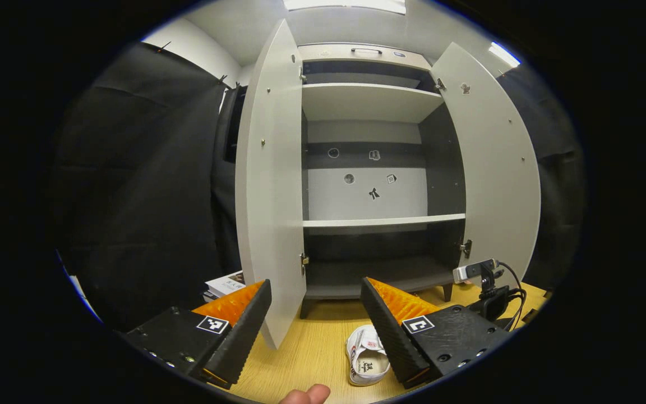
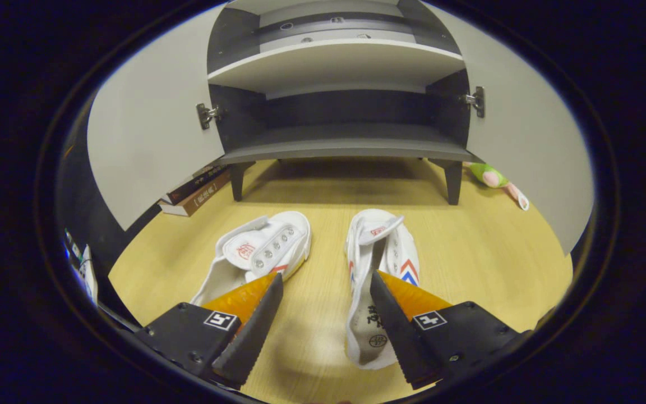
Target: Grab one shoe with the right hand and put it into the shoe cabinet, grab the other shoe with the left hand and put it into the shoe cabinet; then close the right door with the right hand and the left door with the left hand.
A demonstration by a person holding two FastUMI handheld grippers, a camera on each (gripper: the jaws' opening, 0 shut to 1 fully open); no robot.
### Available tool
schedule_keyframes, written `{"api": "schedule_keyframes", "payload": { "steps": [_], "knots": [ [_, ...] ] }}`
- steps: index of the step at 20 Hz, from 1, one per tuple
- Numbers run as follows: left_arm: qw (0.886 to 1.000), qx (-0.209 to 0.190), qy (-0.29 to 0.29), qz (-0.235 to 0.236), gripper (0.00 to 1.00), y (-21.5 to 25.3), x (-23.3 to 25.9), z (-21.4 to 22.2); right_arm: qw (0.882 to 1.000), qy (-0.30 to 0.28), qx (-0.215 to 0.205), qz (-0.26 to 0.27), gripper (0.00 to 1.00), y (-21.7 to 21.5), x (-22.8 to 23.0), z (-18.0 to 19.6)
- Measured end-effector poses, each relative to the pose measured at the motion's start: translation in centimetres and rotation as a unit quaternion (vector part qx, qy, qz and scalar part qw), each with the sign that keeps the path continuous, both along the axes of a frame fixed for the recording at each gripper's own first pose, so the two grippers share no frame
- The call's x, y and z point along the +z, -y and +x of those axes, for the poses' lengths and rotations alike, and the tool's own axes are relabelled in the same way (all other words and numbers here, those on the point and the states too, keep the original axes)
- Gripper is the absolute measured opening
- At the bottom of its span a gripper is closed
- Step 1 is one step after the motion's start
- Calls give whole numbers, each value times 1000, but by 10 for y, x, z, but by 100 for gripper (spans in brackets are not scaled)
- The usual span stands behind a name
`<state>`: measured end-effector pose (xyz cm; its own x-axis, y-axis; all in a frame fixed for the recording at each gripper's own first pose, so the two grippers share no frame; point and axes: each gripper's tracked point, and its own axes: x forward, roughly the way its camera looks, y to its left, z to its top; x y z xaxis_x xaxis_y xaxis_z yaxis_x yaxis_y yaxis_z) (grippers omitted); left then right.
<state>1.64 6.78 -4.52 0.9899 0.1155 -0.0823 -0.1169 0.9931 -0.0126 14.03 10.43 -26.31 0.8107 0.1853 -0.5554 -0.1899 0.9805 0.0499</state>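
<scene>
Two white canvas shoes lie on the wooden floor in front of the shoe cabinet [image 2: 345, 148]. In the right gripper view the left shoe [image 2: 255, 252] lies angled and the right shoe [image 2: 382, 264] points toward the cabinet. My right gripper [image 2: 323, 331] hangs open low over the floor between them, its right finger over the right shoe's heel. In the left gripper view my left gripper [image 1: 314, 331] stands open higher up, facing the cabinet [image 1: 382, 221], with one shoe [image 1: 367, 356] below beside its right finger. Both doors, the left door [image 1: 270, 185] and the right door [image 1: 499, 168], stand wide open.
Books [image 2: 197, 193] are stacked on the floor left of the cabinet, behind the left door. A green plush toy [image 2: 494, 178] lies to the cabinet's right. A small camera on a stand with cables [image 1: 485, 286] sits near the right door. A fingertip [image 1: 309, 394] shows at the bottom edge.
</scene>
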Motion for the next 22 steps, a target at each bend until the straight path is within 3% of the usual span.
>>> {"api": "schedule_keyframes", "payload": {
  "steps": [7,9,13,15,17,18,22],
  "knots": [
    [1000,5,-13,1,96,-9,-11,7,1000,-19,-15,12,93,-6,-19,27],
    [1000,6,-15,3,96,-11,-13,8,999,-20,-26,10,86,-5,-23,34],
    [1000,7,-22,6,97,-11,-17,8,999,-15,-31,-16,67,3,-28,49],
    [1000,6,-25,7,96,-11,-20,10,999,-9,-30,-31,51,10,-29,54],
    [1000,4,-27,6,96,-10,-21,11,999,-3,-37,-33,32,19,-29,57],
    [1000,4,-27,6,96,-10,-21,11,999,-1,-35,-28,2,19,-30,55],
    [1000,1,-29,4,96,-8,-24,12,998,32,-31,-43,4,26,-19,58]
  ]
}}
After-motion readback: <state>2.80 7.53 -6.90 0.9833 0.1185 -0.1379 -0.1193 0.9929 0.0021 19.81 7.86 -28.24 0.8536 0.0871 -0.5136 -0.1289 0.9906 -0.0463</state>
